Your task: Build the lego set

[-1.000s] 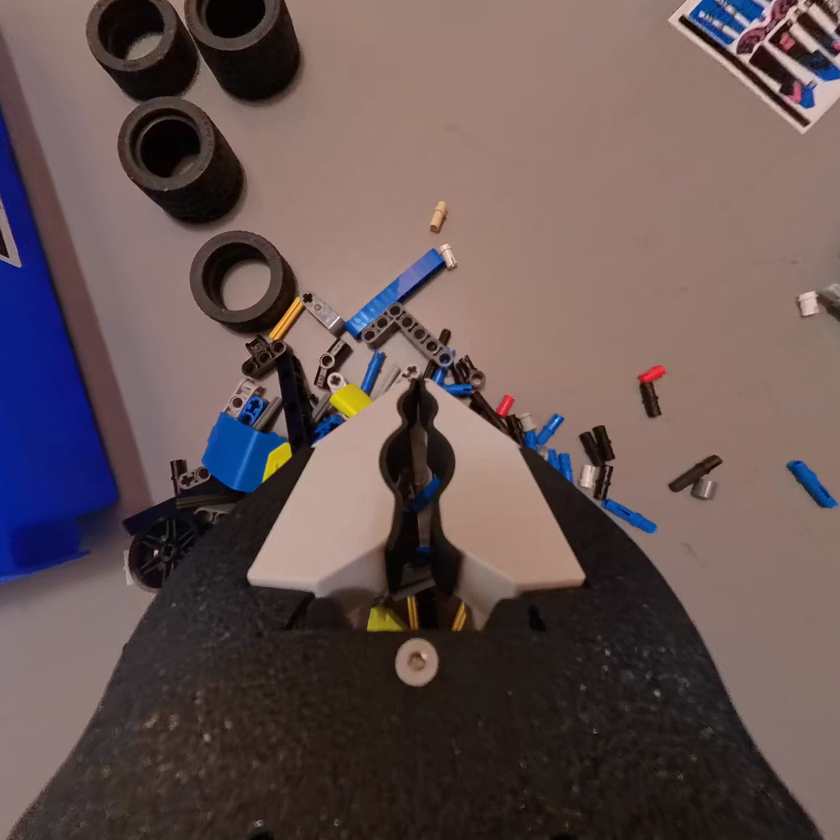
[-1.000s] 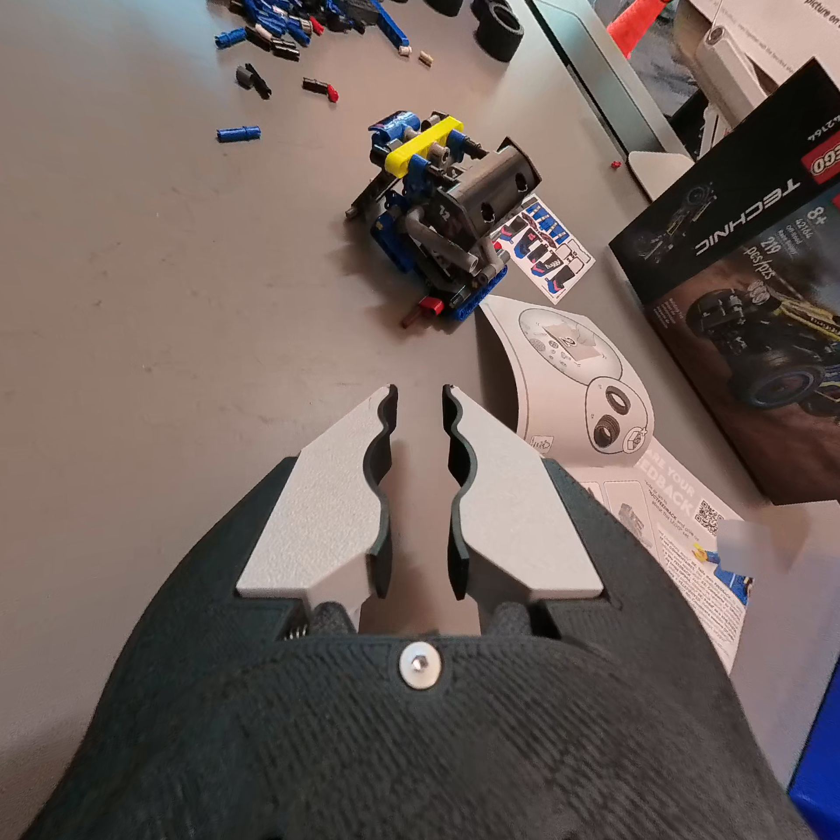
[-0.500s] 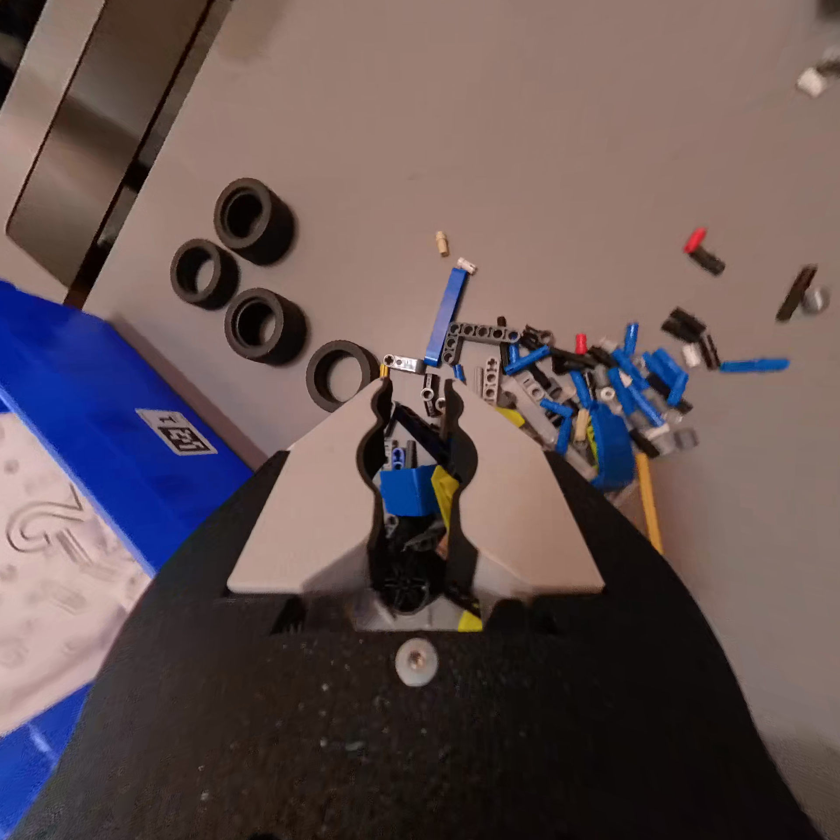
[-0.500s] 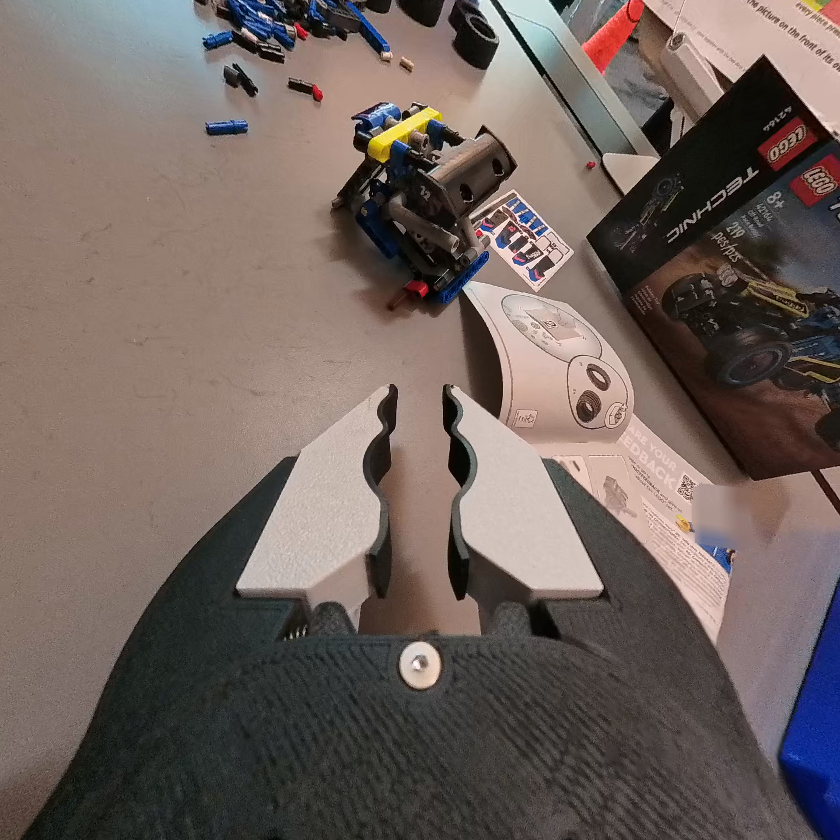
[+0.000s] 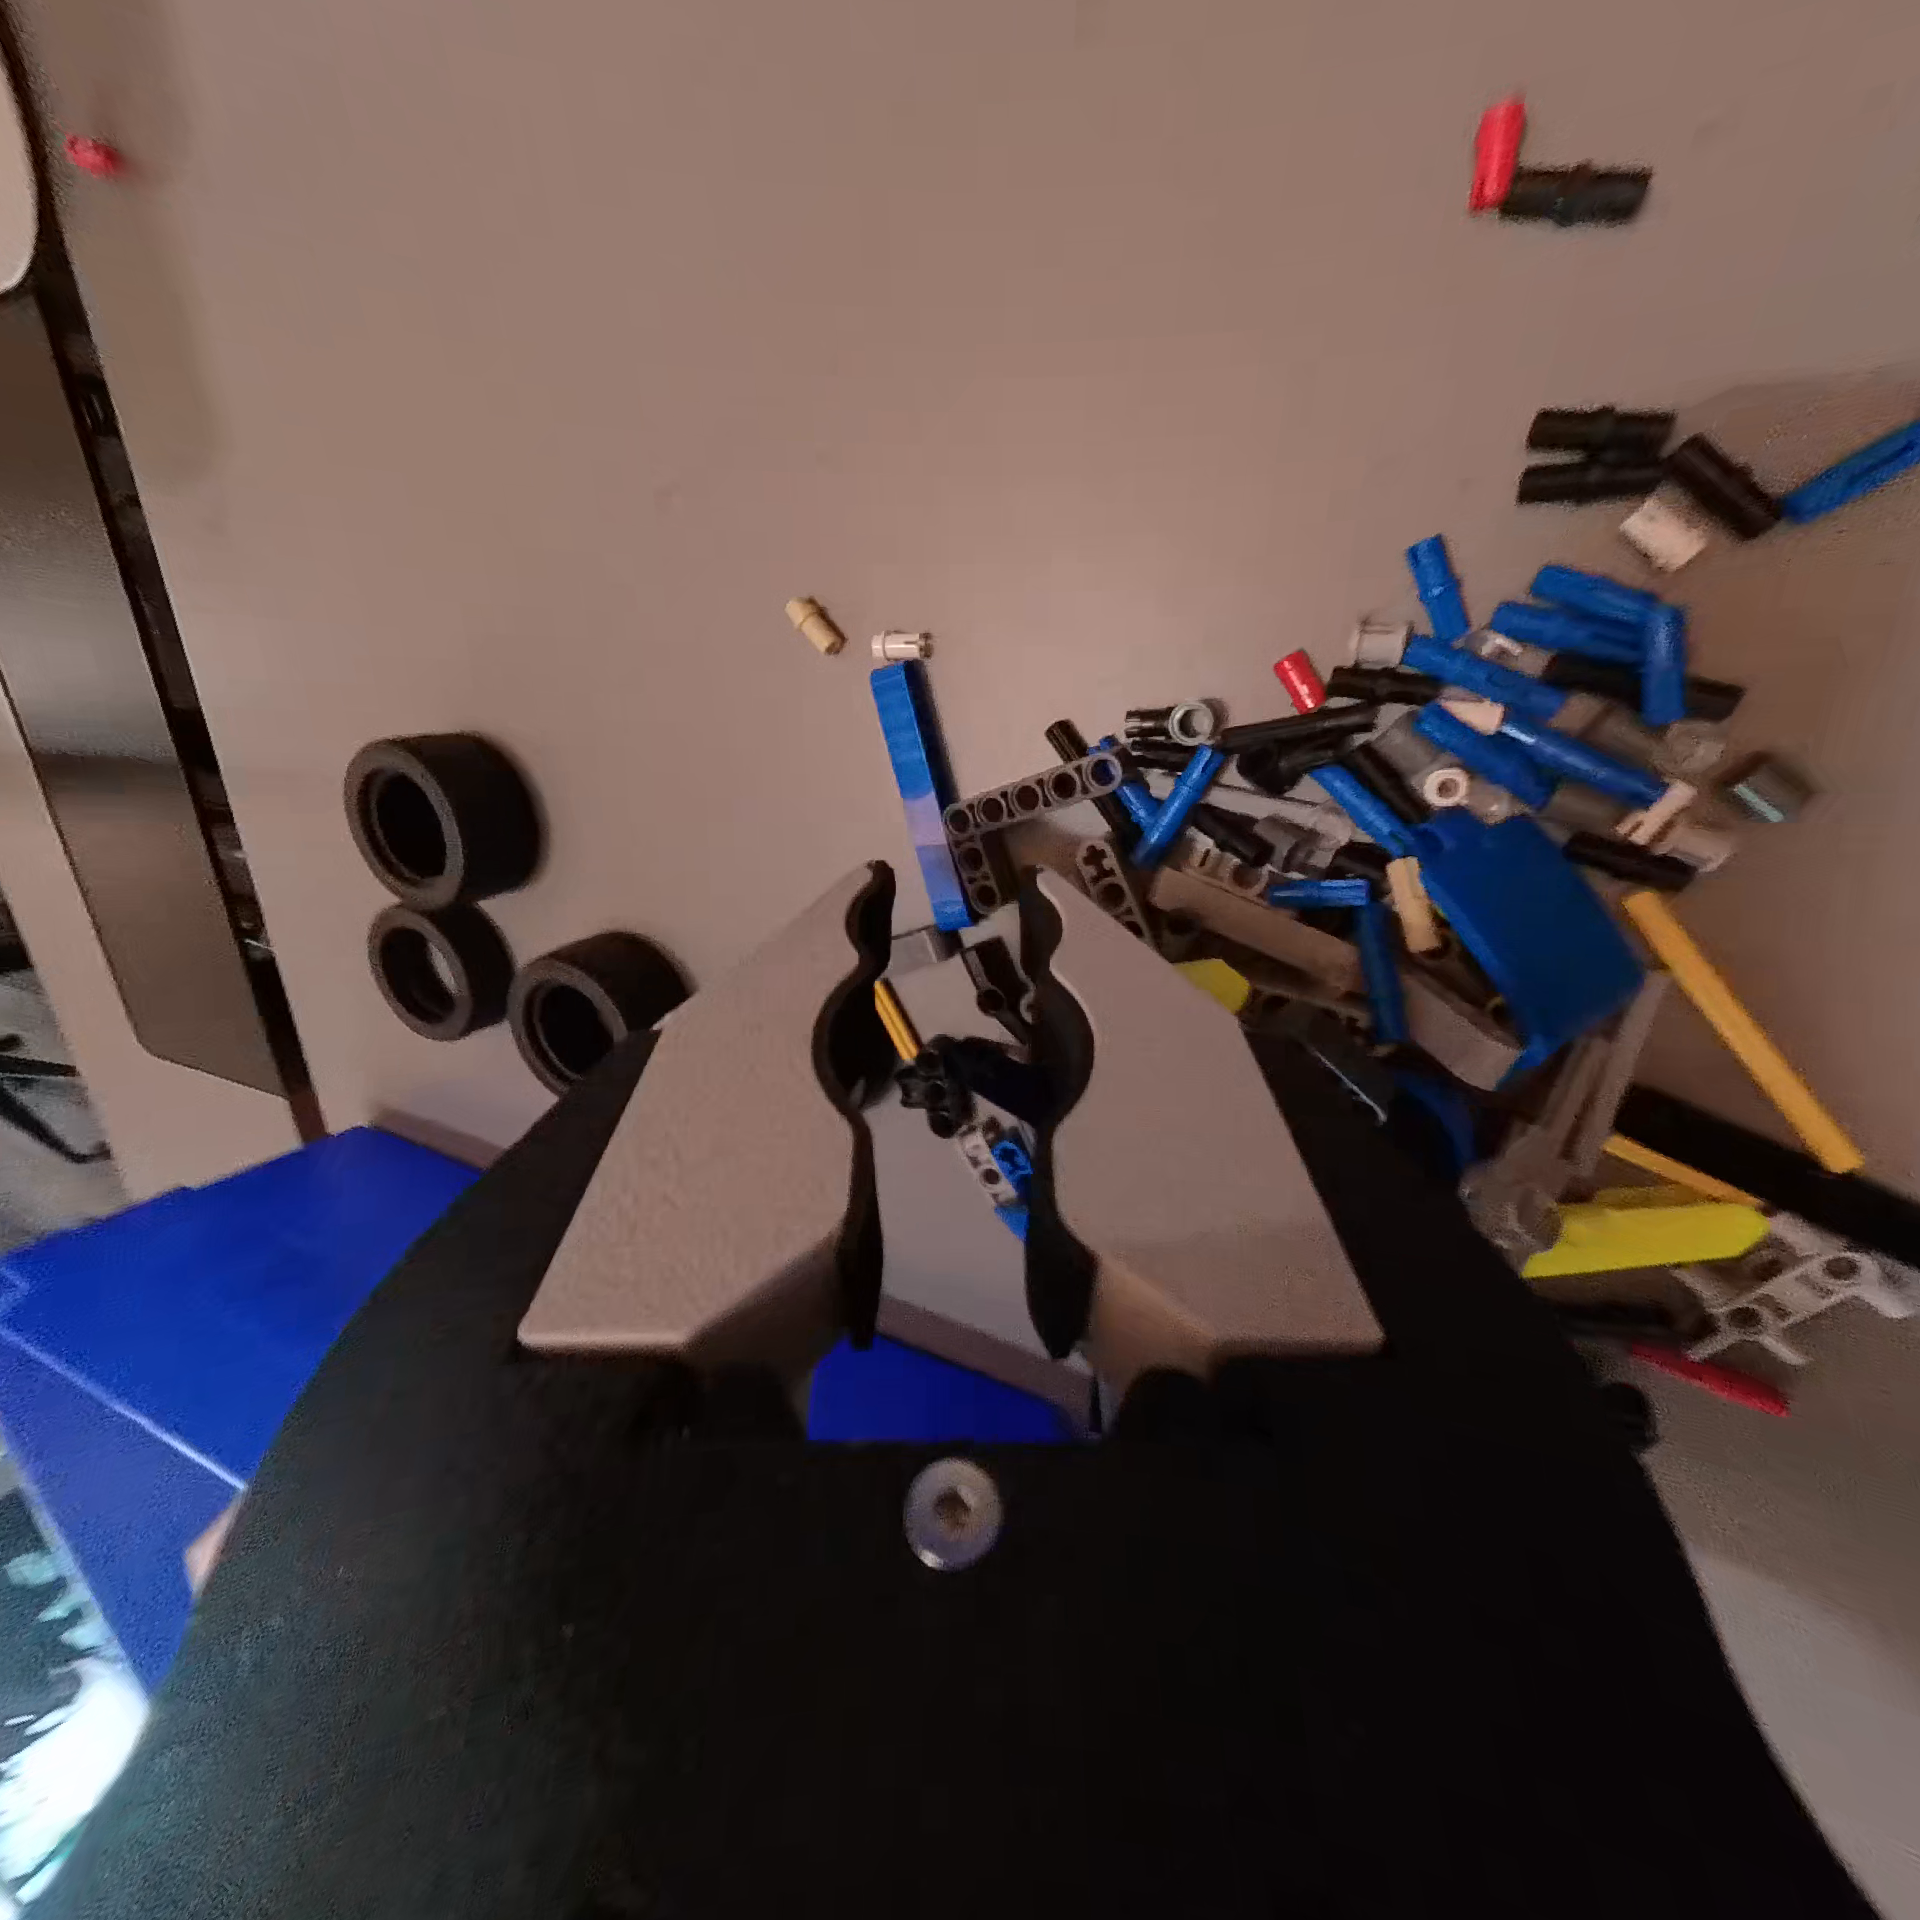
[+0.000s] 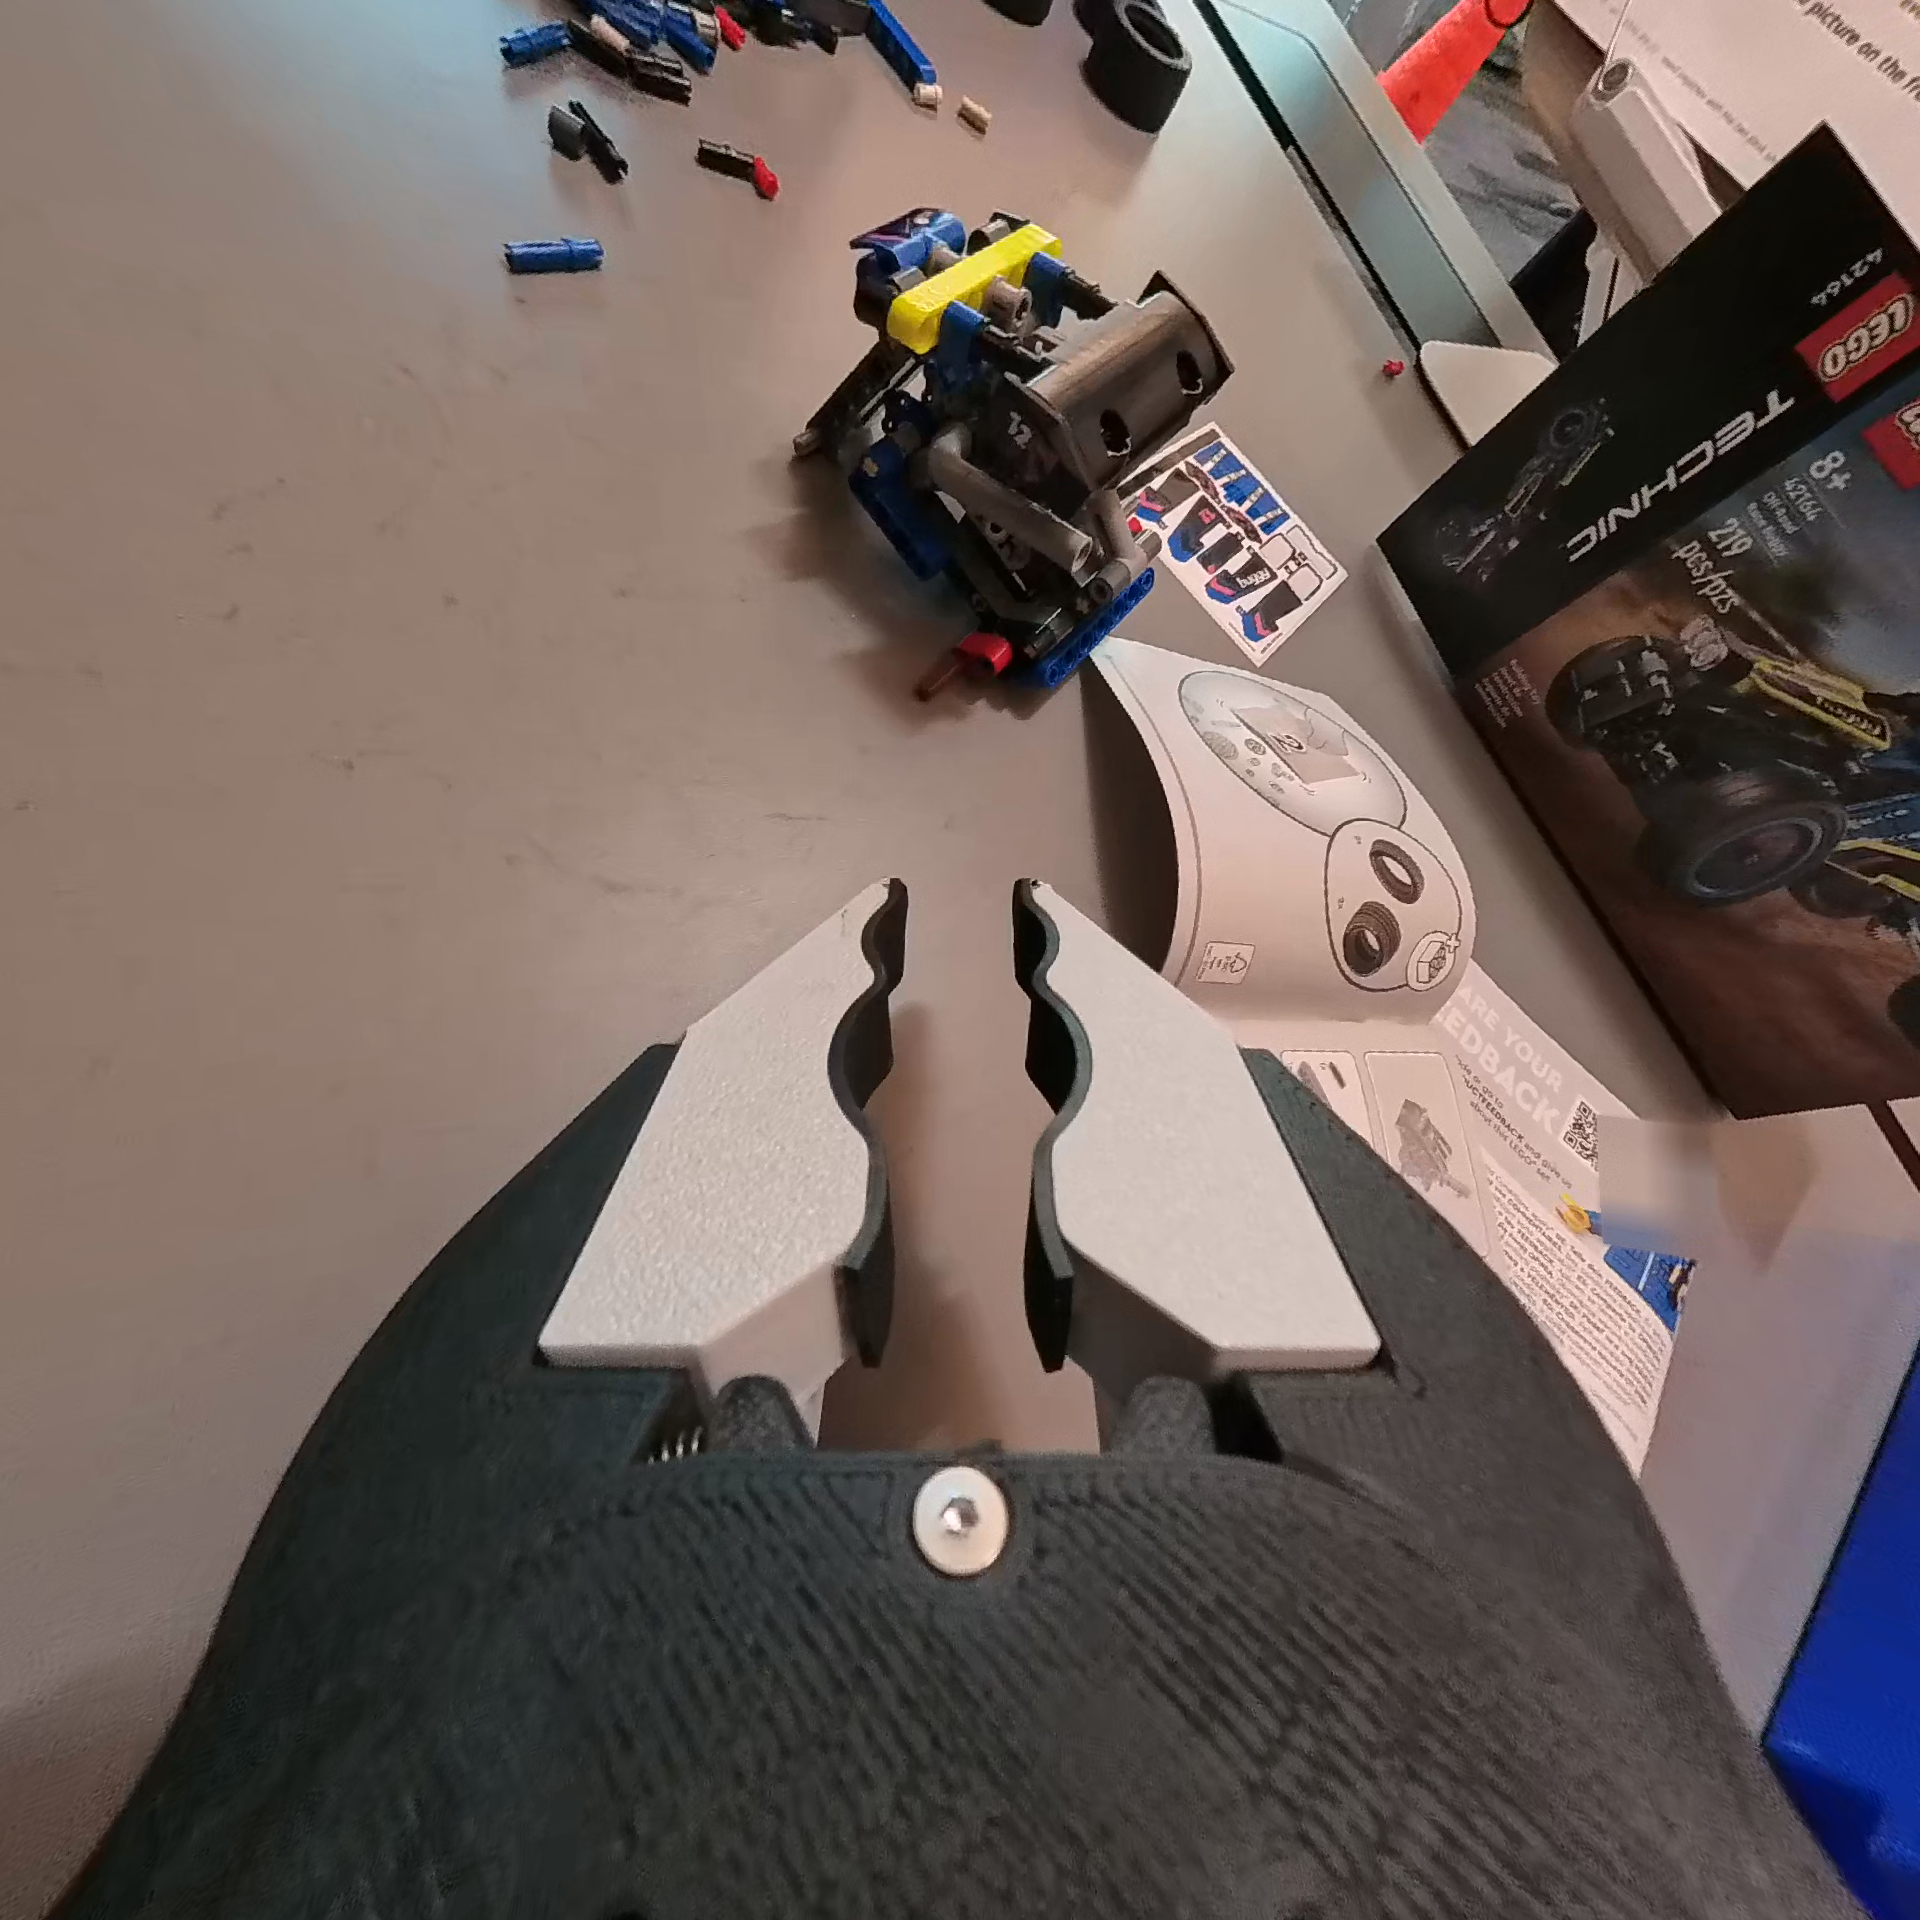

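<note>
Left tongs — tyres; right — model.

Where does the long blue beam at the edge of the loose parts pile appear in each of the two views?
Left wrist view: the long blue beam lies just above centre, beyond the left gripper, at the pile's left edge.
Right wrist view: at the top edge, left of centre, small and far away.
Shared landmark: the tan pin and the white pin beside the beam's end.

Three black tyres, two yellow axles, one sticker sheet
</note>
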{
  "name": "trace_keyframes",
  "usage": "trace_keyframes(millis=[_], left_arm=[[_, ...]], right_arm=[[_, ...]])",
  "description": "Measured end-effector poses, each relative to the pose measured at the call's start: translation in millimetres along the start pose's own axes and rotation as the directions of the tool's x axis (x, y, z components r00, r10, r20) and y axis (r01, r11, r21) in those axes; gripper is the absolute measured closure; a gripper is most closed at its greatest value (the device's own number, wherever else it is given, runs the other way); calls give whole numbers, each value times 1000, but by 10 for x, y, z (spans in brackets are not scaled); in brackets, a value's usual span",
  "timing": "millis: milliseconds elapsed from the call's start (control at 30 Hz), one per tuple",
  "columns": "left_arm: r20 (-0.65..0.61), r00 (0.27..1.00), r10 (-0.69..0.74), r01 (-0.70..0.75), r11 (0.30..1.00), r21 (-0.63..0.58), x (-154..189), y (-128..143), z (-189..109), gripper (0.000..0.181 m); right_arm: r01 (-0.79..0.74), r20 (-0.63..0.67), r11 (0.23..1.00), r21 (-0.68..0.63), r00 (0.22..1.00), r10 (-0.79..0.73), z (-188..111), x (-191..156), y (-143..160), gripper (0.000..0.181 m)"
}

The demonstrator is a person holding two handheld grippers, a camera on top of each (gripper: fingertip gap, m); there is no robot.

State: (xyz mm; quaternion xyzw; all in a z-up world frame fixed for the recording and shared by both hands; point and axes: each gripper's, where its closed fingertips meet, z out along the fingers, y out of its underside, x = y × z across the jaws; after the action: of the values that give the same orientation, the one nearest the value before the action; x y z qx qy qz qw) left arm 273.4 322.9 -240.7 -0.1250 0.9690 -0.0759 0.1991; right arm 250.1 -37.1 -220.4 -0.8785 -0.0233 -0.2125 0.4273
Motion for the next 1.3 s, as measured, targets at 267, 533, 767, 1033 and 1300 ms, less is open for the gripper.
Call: trace_keyframes(millis=[267,533,767,1033,1300], left_arm=[[-95,989,113,-116,993,-26,86,-132,172,175],[-119,963,-240,264,925,272,2,-634,-314,175],[-682,683,-262,698,507,505,906,-2405,-1118,175],[-702,625,-343,771,416,483,1311,-3260,-565,175],[-740,544,-396,826,407,390,1588,-3484,-242,175]], right_arm=[[3,-7,1000,-5,1000,-3,-16,-7,5,162],[-6,-43,999,53,999,8,-108,49,-81,162],[92,-28,922,377,996,-87,-336,-128,-689,153],[-425,246,857,291,899,362,-368,-54,-434,154],[-629,371,755,187,757,539,-361,-140,-223,158]])
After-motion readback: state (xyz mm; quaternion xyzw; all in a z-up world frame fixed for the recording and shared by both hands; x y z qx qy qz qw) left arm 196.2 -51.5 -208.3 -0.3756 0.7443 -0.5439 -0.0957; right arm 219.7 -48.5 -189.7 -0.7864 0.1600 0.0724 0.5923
